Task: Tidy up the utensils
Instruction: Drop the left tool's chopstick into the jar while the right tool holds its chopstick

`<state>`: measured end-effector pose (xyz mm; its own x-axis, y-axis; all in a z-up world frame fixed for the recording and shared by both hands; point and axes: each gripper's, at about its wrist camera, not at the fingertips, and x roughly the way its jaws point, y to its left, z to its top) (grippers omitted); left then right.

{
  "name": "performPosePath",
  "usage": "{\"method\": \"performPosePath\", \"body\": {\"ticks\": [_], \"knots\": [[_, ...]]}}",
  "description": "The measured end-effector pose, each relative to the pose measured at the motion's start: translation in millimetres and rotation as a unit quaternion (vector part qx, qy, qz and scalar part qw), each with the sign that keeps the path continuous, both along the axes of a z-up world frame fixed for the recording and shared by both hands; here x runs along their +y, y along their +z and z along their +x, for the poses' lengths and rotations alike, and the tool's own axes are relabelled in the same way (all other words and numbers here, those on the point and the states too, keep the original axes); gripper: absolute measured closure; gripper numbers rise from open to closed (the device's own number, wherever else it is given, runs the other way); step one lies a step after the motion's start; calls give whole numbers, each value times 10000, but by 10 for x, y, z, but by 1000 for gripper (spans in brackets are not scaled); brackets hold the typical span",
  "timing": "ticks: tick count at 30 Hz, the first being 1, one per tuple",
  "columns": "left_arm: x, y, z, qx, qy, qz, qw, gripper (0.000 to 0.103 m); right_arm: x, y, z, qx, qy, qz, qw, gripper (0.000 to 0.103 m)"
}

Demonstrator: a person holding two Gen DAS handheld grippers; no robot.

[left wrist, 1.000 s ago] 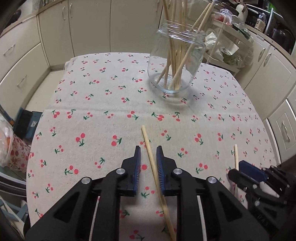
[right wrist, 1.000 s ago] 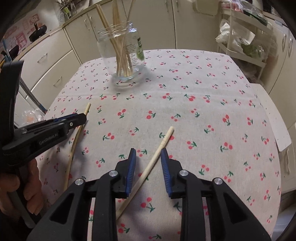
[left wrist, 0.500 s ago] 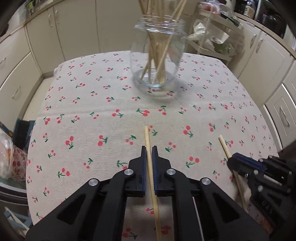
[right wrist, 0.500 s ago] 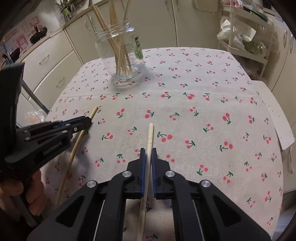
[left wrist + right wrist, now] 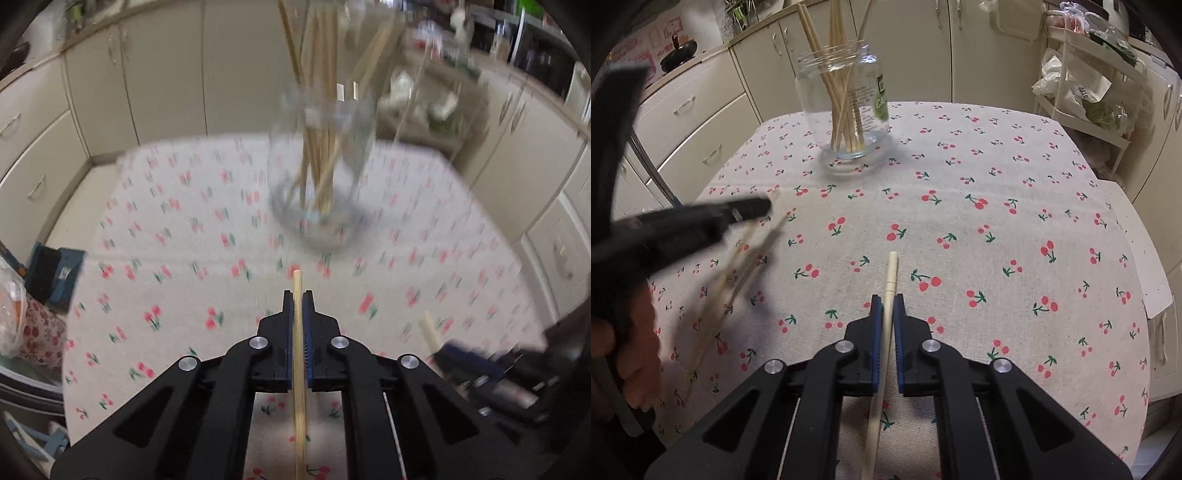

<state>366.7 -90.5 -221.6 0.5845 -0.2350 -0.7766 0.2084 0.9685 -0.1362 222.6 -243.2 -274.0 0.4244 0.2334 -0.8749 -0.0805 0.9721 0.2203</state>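
Left wrist view: the left gripper (image 5: 297, 300) is clamped on a wooden chopstick (image 5: 297, 354), blurred glass jar (image 5: 320, 192) of chopsticks ahead on the cherry-print tablecloth (image 5: 166, 295).

Right wrist view: the right gripper (image 5: 887, 303) pinches a pale chopstick (image 5: 886, 317) — its tip juts past the pads — above the cloth, well short of the jar.

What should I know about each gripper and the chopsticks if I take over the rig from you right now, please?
Left gripper: shut on a chopstick, pointing toward the glass jar; this view is motion-blurred.
Right gripper: shut on another chopstick, over the cherry tablecloth.
Jar: upright at the far side of the table, already holding several chopsticks.
Done: both loose sticks are gripped.
Left: drop each into the jar mouth, probably the left one first, without knocking the jar.
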Motion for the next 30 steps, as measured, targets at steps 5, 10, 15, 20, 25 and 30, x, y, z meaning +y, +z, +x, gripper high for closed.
{"method": "performPosePath", "body": {"ticks": [5,10,15,20,25,30], "knots": [[171,542,34,-954,56,-838,9919,98,-25,3,-18,-42,-165,129,9998,96],[259,1033,152,-1814,307,-1273,9746,98,-18,3,-30,-97,-208,132,9997,96],[220,1374,251,-2519,595,-1391,9558,98,-33,0,-28,-102,-231,200,9995,96],[197,1583,434,-2942,988,-1606,9370,98,-55,1,-32,-92,-273,279,9992,96],[118,1639,674,-3262,1274,-1648,9221,98,-59,-3,-26,-68,-280,325,9991,96],[-19,1602,864,-3572,1346,-1471,9125,98,-75,-13,-12,-54,-301,403,9987,96]]}}
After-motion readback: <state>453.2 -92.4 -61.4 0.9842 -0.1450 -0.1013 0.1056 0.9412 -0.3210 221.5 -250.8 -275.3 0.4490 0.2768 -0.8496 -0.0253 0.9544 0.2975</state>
